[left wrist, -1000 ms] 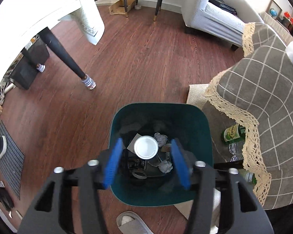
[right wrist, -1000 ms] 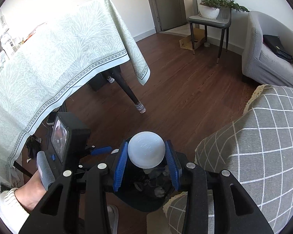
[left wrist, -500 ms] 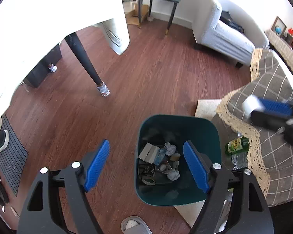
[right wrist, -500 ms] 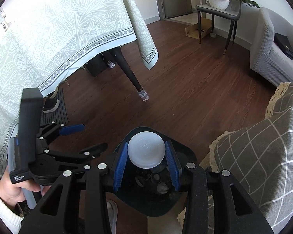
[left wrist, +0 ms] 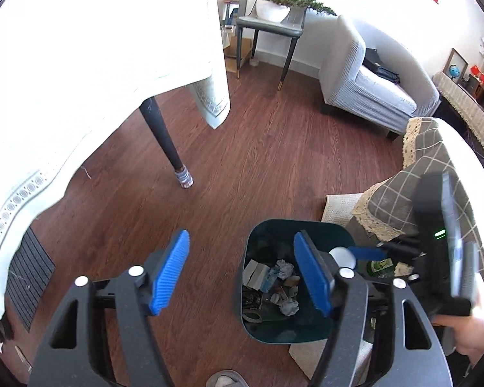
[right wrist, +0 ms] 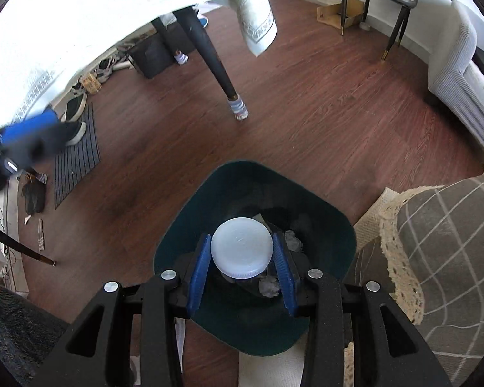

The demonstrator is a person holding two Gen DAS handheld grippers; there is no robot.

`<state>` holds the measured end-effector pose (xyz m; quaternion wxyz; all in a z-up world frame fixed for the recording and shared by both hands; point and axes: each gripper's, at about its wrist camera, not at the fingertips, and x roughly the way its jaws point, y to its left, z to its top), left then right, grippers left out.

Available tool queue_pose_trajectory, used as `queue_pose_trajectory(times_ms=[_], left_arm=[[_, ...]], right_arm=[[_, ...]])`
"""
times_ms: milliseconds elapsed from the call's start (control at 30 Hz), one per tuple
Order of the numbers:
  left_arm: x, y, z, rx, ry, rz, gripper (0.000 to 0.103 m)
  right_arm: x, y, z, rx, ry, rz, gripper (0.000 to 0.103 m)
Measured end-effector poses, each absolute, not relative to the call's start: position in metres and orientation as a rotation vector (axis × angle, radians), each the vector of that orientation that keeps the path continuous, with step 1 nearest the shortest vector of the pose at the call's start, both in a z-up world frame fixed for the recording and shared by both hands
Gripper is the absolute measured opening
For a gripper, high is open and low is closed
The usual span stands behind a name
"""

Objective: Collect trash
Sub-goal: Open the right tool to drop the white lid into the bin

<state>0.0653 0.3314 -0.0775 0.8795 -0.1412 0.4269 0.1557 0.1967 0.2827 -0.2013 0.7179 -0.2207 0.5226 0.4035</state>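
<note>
Trash bin [right wrist: 326,225], dark teal, stands on the wood floor [right wrist: 306,113] beside a checked couch cover [right wrist: 445,225]. My right gripper [right wrist: 242,264] clamps a white-capped bottle [right wrist: 242,246] directly over its opening, ready to drop. My left gripper [left wrist: 242,274], empty, jaws apart and just closing somewhat, sits aside to clear the way.

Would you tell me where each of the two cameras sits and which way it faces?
Left wrist: on the left gripper, jaws open and empty, looking steeply down at the floor beside the trash bin; the person's right hand shows.
Right wrist: on the right gripper, looking down into the bin, clamping a white-capped container.
Shared: bin, table leg, armchair.
</note>
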Motion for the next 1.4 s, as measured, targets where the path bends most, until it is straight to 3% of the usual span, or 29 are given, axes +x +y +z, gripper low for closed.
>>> queue_pose_trajectory(times_ms=[233,300,733,1167,1233,1400], left_arm=[[0.055,0.329,-0.054,-0.277,0.849,0.312,0.052],[0.052,0.327,-0.048,-0.270,0.833,0.308,0.052],[0.033,0.304,-0.020,-0.214,0.759,0.283,0.053],[0.009,0.258,-0.008,-0.183,0.706,0.258,0.068],[0.007,0.250,-0.009,-0.174,0.706,0.263,0.076],[-0.003,0.229,-0.009,-0.141,0.696,0.276,0.085]], right_arm=[[0.193,0.280,-0.229,-0.559,1.199,0.853,0.044],[0.192,0.277,-0.236,-0.575,1.213,0.842,0.052],[0.181,0.261,-0.220,-0.602,1.186,0.848,0.052],[0.161,0.210,-0.119,-0.433,0.949,0.849,0.046],[0.158,0.198,-0.105,-0.405,0.919,0.838,0.046],[0.148,0.161,-0.076,-0.345,0.831,0.792,0.046]])
